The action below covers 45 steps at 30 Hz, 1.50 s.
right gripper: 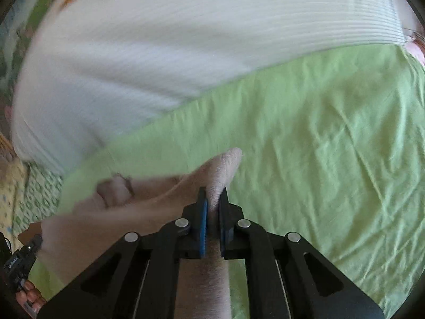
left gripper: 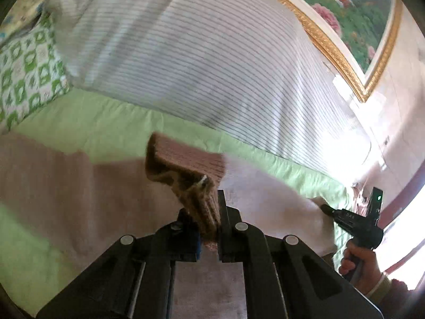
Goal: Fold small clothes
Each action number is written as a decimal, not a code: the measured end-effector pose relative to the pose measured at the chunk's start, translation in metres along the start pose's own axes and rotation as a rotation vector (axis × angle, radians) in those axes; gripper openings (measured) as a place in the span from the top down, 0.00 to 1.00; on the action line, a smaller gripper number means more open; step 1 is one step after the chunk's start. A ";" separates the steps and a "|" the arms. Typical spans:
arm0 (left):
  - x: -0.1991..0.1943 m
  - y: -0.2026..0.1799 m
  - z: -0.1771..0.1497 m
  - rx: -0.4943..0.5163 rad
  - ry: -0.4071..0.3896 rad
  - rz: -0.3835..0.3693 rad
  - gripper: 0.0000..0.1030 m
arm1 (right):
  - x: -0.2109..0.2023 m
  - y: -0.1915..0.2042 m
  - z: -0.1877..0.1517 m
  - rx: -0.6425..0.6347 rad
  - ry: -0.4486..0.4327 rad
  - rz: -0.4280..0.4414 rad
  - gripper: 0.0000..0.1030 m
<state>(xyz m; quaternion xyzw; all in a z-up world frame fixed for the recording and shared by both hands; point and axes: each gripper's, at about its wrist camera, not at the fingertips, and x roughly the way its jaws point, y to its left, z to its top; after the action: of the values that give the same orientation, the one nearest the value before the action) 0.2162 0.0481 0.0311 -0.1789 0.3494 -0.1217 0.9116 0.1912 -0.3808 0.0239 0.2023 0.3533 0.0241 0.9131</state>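
Pinching pink garment [left gripper: 186, 159]: left gripper [left gripper: 209, 212] clenched on ribbed edge, right gripper [right gripper: 213, 199] on corner; green sheet [right gripper: 318, 133] beneath, striped quilt [left gripper: 199, 53] behind, patterned pillow [left gripper: 29, 63] aside.

Pink garment [left gripper: 106, 186], lifted, seemingly ribbed

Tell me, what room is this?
Probably a bedroom. There's a bed with a green sheet, a striped white quilt, a patterned pillow, and a gold-framed picture on the wall.
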 end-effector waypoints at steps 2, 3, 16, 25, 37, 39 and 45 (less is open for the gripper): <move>0.009 0.019 -0.009 -0.006 0.036 0.033 0.94 | 0.008 0.004 -0.006 -0.019 0.029 -0.012 0.92; 0.016 0.029 -0.016 -0.014 0.061 0.051 0.94 | 0.017 0.005 -0.009 -0.015 0.062 -0.014 0.90; 0.050 0.077 -0.073 -0.044 0.219 0.181 0.91 | 0.042 0.052 -0.049 -0.164 0.179 -0.082 0.62; -0.009 0.125 -0.069 -0.257 0.164 0.200 0.57 | 0.023 0.069 -0.047 -0.114 0.180 -0.077 0.62; -0.073 0.309 -0.022 -0.668 -0.020 0.458 0.29 | -0.005 0.117 -0.068 -0.110 0.198 0.016 0.60; -0.070 0.328 -0.010 -0.678 -0.033 0.478 0.29 | -0.005 0.120 -0.075 -0.094 0.211 0.017 0.60; -0.055 0.337 0.020 -0.572 -0.062 0.472 0.81 | -0.005 0.121 -0.079 -0.093 0.227 0.006 0.60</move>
<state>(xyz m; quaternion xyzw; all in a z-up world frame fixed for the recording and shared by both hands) 0.2226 0.3780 -0.0607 -0.3446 0.3733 0.1999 0.8378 0.1475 -0.2424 0.0209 0.1568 0.4524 0.0660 0.8754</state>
